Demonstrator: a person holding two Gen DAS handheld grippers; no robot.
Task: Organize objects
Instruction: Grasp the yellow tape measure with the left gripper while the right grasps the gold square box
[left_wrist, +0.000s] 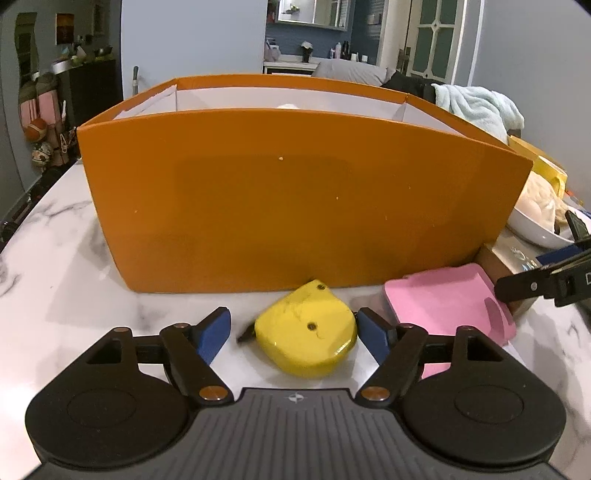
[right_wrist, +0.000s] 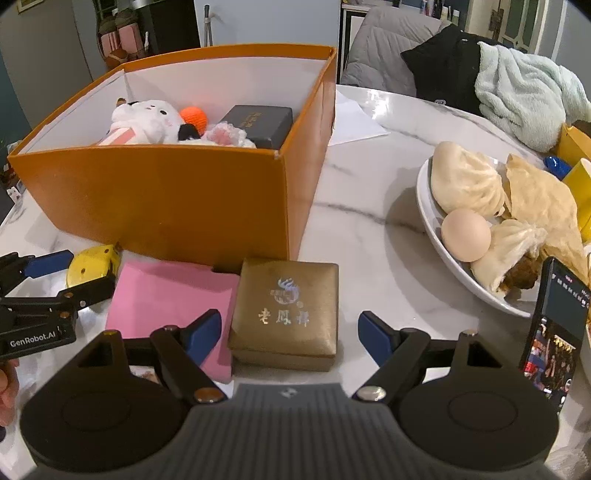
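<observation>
Two open grippers hover over the small items lined up in front of the orange box.

The yellow tape measure lies on the marble table just before the orange box, between the wide-spread blue pads of the left gripper, neither pad pressing it. Beside it sits the pink pad, then the gold case, framed by the right gripper, jaws also wide, gripping nothing. A plush toy sits in the box; a plate of buns stands off right.
</observation>
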